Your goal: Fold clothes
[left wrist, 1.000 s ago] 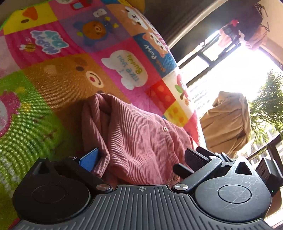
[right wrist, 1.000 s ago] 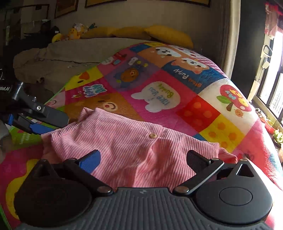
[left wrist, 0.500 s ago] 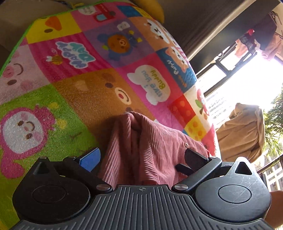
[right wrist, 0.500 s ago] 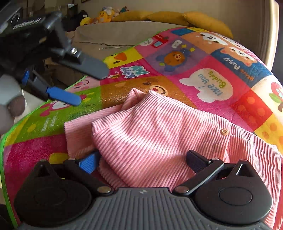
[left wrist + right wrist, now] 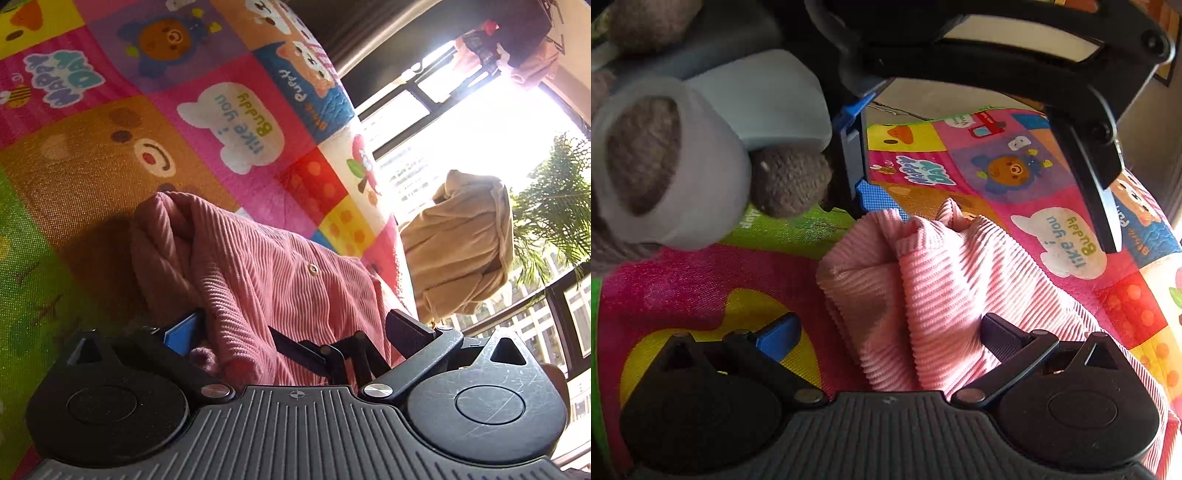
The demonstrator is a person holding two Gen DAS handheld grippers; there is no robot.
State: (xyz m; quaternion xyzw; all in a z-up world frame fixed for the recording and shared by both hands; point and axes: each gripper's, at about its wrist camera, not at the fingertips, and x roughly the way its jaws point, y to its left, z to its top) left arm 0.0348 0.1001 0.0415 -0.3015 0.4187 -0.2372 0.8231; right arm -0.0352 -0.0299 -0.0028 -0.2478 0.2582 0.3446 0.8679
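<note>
A: How do the left tongs [image 5: 295, 328] stand?

B: Spread wide, jaws apart, with the pink ribbed corduroy garment [image 5: 280, 280] bunched up between them and pressing against the blue-padded finger. They hold nothing. The right tongs [image 5: 886, 332] are spread too; the cloth covers the dark finger and lies clear of the blue one.

A: And where is the garment?

B: On the bed, on the patchwork cartoon-print mat [image 5: 701, 288]. It is heaped and partly doubled over, with a thick rolled edge at the far end, close to the left tongs' blue tip as the right wrist view shows it.

A: Which way does it run?

B: From the right tongs, its length stretches forward and toward the right, to the window side. From the left tongs it lies dead ahead, button [image 5: 313, 268] uppermost.

A: Who is nearer the fold?

B: Both are on it. I judge the left tongs nearer the rolled edge and the right nearer the loose body of cloth.
</note>
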